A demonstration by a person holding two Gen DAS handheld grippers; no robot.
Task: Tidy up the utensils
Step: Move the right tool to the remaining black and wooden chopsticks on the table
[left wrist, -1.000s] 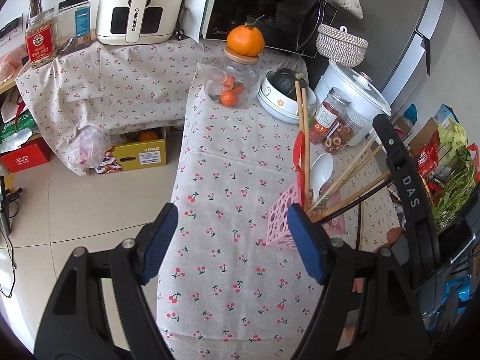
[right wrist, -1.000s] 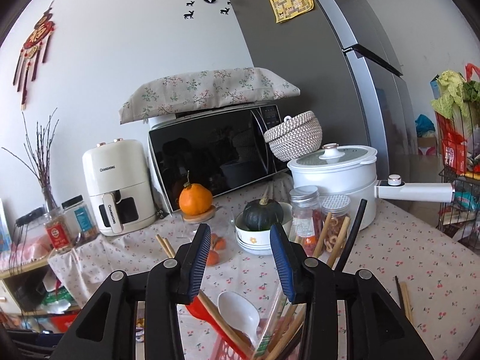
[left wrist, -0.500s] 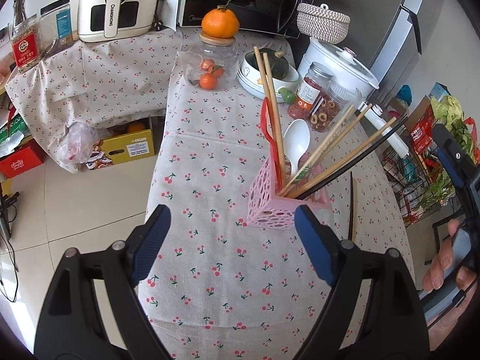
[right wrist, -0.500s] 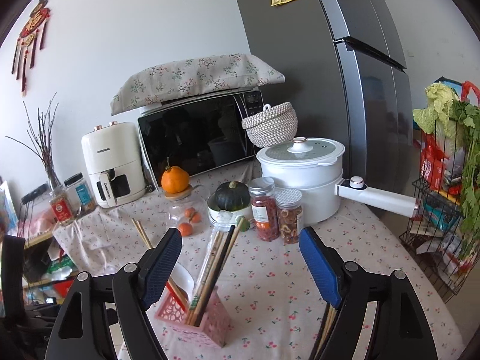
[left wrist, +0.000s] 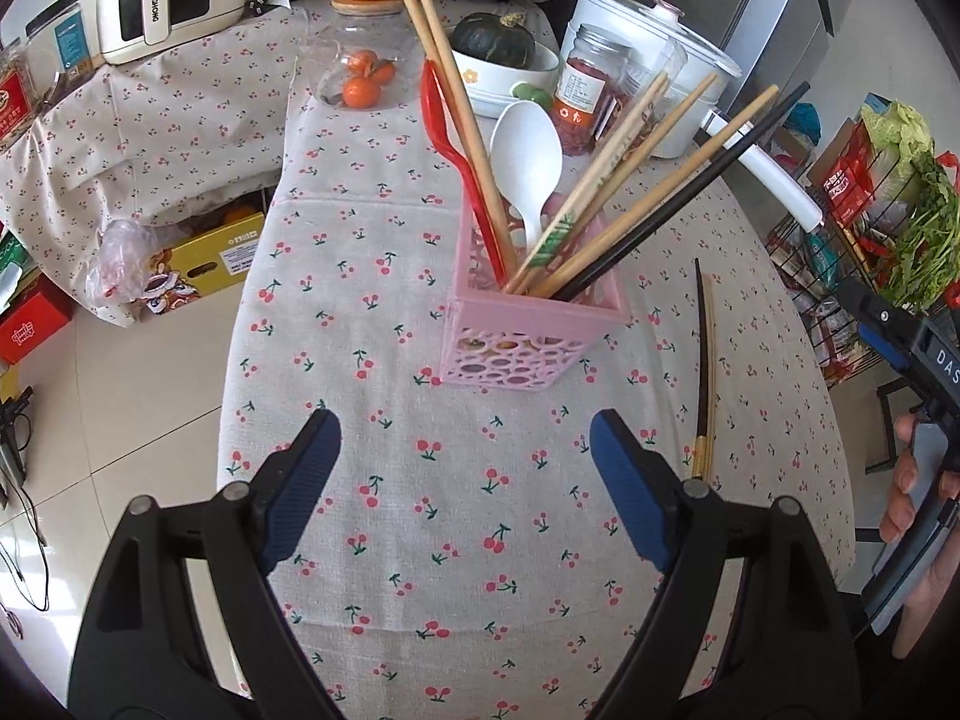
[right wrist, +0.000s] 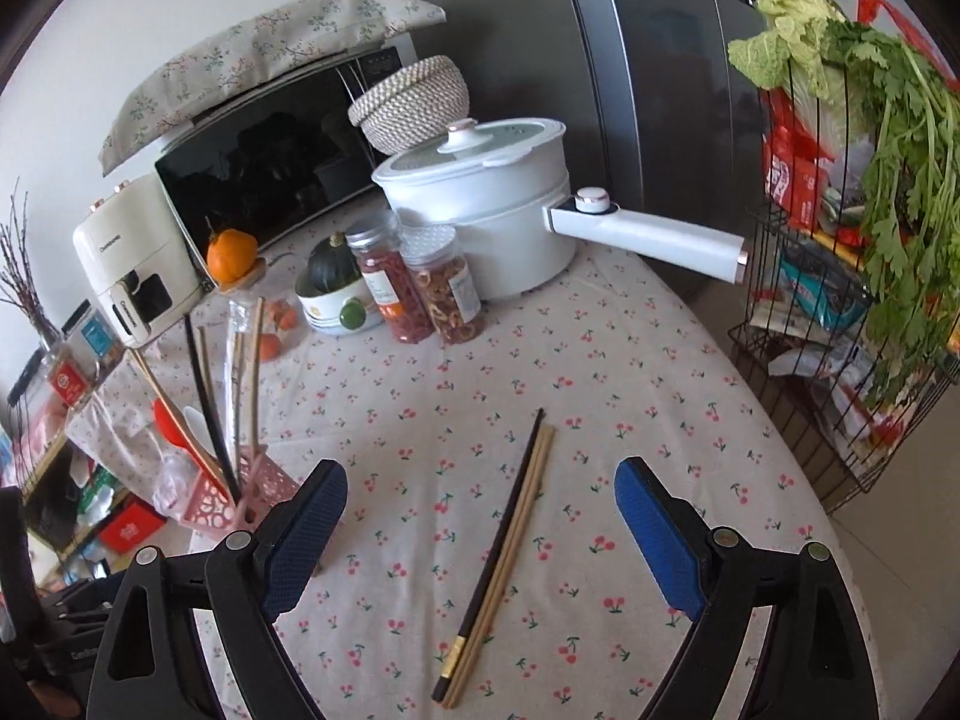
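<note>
A pink perforated holder [left wrist: 528, 330] stands on the cherry-print tablecloth [left wrist: 384, 276], holding a red spoon [left wrist: 450, 138], a white spoon [left wrist: 527, 147] and several wooden and black chopsticks. It also shows at the left of the right wrist view [right wrist: 231, 495]. Loose chopsticks [right wrist: 504, 546], one black and two wooden, lie on the cloth, also seen in the left wrist view [left wrist: 702, 378]. My left gripper [left wrist: 465, 486] is open and empty just short of the holder. My right gripper [right wrist: 480, 540] is open and empty, above the loose chopsticks.
A white pot [right wrist: 480, 204] with a long handle, two jars [right wrist: 420, 288], a bowl with a dark squash [right wrist: 330, 288], a microwave [right wrist: 264, 150] and an air fryer [right wrist: 132, 264] stand at the back. A wire rack of vegetables [right wrist: 852, 276] stands right of the table.
Both grippers pulled back and tilted down. The right gripper opened wider and now looks at the loose chopsticks. The holder looms larger in the left view.
</note>
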